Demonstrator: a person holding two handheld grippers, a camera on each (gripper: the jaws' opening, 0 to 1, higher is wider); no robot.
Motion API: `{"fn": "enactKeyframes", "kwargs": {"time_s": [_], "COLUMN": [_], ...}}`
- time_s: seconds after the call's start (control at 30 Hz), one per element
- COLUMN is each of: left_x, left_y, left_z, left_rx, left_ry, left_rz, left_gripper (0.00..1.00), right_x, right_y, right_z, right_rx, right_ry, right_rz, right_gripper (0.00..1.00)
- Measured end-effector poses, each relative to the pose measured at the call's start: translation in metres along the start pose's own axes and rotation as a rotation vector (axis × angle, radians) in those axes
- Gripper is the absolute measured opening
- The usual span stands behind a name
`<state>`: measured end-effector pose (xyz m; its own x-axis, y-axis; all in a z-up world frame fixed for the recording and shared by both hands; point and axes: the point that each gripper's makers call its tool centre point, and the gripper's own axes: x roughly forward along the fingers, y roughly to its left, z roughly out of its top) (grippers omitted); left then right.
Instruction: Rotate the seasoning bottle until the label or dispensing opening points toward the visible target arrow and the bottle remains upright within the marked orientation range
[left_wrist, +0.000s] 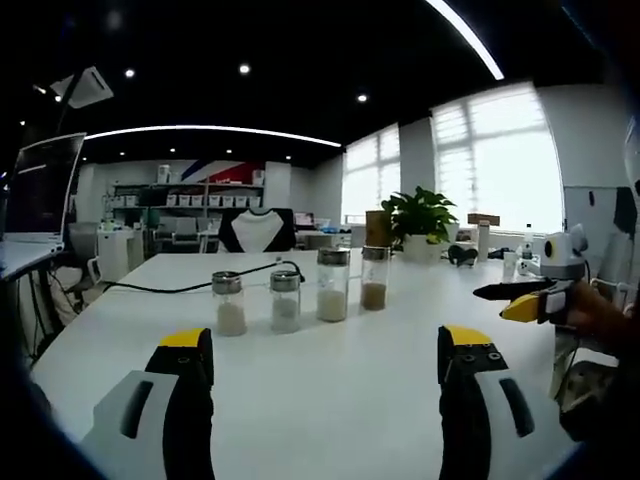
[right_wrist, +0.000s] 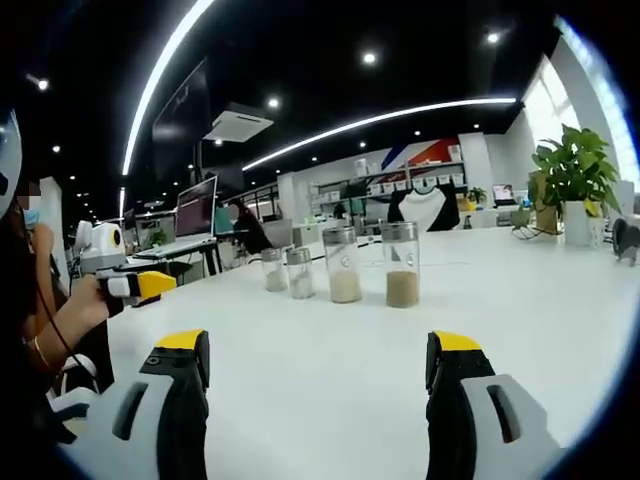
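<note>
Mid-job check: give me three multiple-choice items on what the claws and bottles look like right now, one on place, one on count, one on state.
1. Where do the seasoning bottles stand?
A. In a row on the white table
B. Stacked on a shelf
C. Inside a tray

2. How many bottles are in the row?
A. Two
B. Four
C. Six

3. What is the state of the left claw?
A. Shut on a bottle
B. Open, holding nothing
C. Shut on a cable

Key: 1 A, the glass bottles stand side by side on the tabletop, upright. 2 B, the left gripper view shows four metal-capped bottles; the brown-filled bottle stands at the right end there. 3 B, its two yellow-tipped jaws stand wide apart with bare table between them; the right claw is likewise open.
</note>
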<state>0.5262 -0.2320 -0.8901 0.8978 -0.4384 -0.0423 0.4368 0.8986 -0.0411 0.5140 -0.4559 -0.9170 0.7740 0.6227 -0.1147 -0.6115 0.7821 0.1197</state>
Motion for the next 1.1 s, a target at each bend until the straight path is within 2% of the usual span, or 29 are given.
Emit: {"fn": "enactKeyframes", "kwargs": {"time_s": [0.5,0.8,1.1], "left_x": [-0.002,-0.003,-0.006], "left_y": [0.005,0.004,0.013], "left_z": [-0.003,-0.005,-0.002], "left_rx": [-0.007,-0.002,-0.002], "left_ry": [0.011,0.019,0.018], "left_rz": [0.015,0.012,0.041], "left_gripper": [0.99,0.99,0.99], "right_x": [0.004,0.002,0.003], "right_y": [0.003,0.000,-0.001], "right_z": [-0.005,0.000,-0.004], "right_rx": [-0.013,-0.016,-0.003], "right_ry": [0.026,0.004,0.013], "right_rz": [0.015,0.001,0.000], "right_gripper": [0.90,0.89,0.89]}}
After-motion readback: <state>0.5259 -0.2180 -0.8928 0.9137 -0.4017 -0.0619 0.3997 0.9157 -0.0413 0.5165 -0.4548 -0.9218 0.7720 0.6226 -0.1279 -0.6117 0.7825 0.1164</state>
